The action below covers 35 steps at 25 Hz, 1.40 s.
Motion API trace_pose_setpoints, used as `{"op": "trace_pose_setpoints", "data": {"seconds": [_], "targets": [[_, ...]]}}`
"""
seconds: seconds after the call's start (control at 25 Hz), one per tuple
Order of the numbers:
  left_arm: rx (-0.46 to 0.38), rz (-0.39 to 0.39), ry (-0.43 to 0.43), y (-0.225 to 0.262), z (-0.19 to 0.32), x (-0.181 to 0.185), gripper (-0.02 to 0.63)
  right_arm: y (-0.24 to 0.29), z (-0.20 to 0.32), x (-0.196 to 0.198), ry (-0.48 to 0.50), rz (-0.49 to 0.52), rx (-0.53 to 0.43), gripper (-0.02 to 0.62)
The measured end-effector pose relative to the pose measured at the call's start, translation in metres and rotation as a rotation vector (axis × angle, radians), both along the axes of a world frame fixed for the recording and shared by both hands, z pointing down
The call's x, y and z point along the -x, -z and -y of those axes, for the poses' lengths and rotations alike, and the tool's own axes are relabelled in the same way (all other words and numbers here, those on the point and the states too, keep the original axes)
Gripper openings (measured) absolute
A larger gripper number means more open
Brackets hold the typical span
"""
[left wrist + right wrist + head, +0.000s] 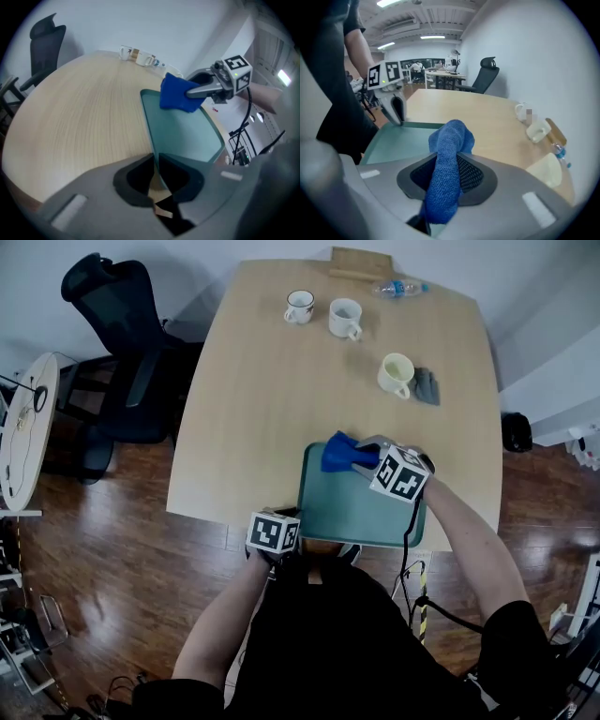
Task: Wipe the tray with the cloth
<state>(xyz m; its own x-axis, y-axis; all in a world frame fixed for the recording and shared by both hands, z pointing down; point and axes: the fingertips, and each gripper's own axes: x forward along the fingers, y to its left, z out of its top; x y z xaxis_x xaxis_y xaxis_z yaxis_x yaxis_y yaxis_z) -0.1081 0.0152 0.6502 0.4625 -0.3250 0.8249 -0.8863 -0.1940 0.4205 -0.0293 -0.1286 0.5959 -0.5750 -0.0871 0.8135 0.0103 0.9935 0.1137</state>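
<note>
While we can't see any dirt or wipe streaks on the tray (361,512), we judge the wipe to be at an early or middle stage, not finished. Tray sits at the near edge of the tabletop (272,381), near rim slightly over the edge. Left hand-held gripper (155,176) is clenched on the tray's near-left rim, with the thin edge pinched between the jaws, so it's acting as the anchor. Right hand-held gripper (445,173) is grasping the blue cloth (339,452), jaws clamped on a bunched fold with the free end sticking out past the tips. In the head view the cloth sits over the tray's far-left corner, right at the far rim. From the left gripper view it looks like it's touching the tray floor or just above it; we can't tell which. The rest of the tray floor, middle through the near-right side, is bare and uncovered. What's left, as we read it: press the cloth down and sweep from the far rim toward the near side, across the full width, keeping the left clamp on so the tray doesn't slide off the tabletop. Mugs (395,374) and bottle (398,287) are well apart on the far side, no interference.
</note>
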Motion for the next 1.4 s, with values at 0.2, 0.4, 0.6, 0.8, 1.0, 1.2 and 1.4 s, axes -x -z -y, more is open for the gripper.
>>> {"op": "trace_pose_setpoints", "data": {"seconds": [0.2,0.4,0.6,0.8,1.0,1.2,1.4], "targets": [[0.008,-0.010,0.024,0.000,0.001,0.000,0.034,-0.015,0.001,-0.002,0.046,-0.057,-0.028,0.107],[0.010,-0.012,0.026,0.000,0.000,0.003,0.034,-0.022,-0.072,-0.001,0.148,-0.031,0.040,0.107],[0.001,-0.002,0.040,0.000,-0.001,0.004,0.034,-0.026,-0.149,-0.007,0.261,-0.025,0.114,0.107],[-0.001,0.004,0.039,-0.001,0.000,0.002,0.034,-0.019,-0.188,-0.012,0.264,0.024,0.279,0.107],[-0.003,0.006,0.038,-0.001,0.000,0.002,0.034,-0.003,-0.112,-0.023,0.041,0.100,0.286,0.107],[-0.006,0.001,0.049,0.000,0.000,0.002,0.034,0.004,-0.001,-0.043,-0.073,0.005,-0.005,0.107],[-0.010,0.003,0.051,0.000,0.001,0.002,0.034,-0.012,0.026,-0.048,-0.068,-0.034,-0.064,0.107]]}}
